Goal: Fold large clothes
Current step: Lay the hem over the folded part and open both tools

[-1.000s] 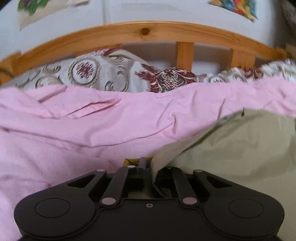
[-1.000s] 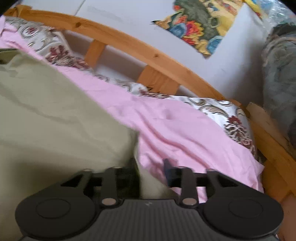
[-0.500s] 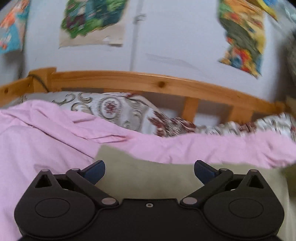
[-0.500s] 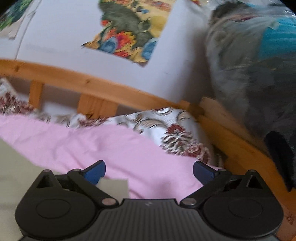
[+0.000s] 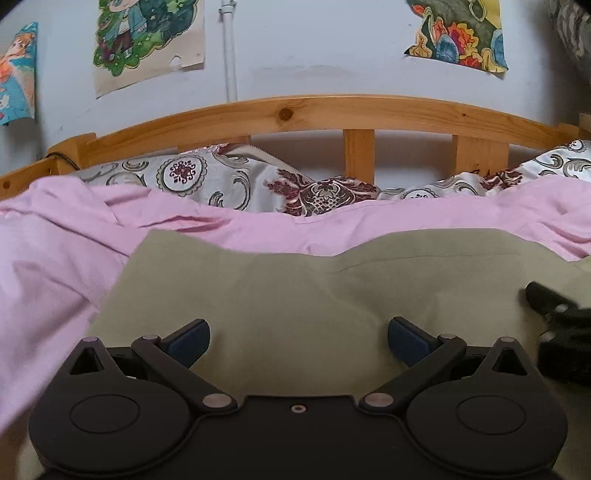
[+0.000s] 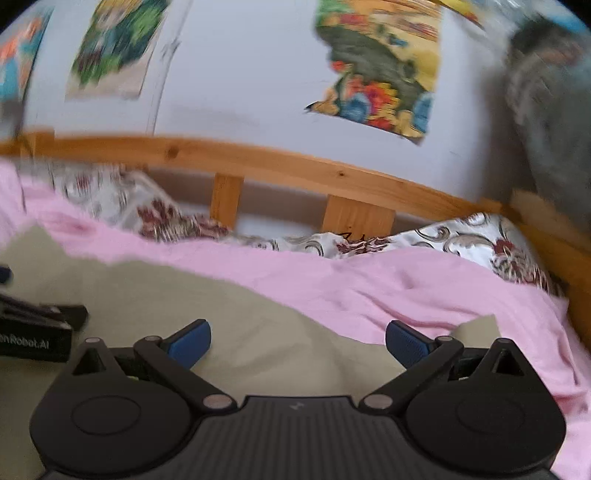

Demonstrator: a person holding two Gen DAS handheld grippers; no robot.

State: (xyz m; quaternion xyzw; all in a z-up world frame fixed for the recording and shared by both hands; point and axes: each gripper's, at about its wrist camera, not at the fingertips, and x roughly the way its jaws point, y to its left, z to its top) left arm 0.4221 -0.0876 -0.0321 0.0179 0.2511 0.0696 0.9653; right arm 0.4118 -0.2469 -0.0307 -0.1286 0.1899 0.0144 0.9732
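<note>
Left tool (image 5: 298,338): jaws wide, holding nothing | Right tool (image 6: 297,339): jaws wide, holding nothing | Olive garment (image 5: 314,295): flat on pink sheet (image 5: 55,266), directly beneath and ahead of both tools | Wooden headboard (image 5: 317,110): beyond the garment's far edge

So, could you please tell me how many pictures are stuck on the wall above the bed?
3: an orange-and-blue picture at far left, a green picture left of the pipe, and a colourful picture at upper right. Others may be out of frame.
</note>
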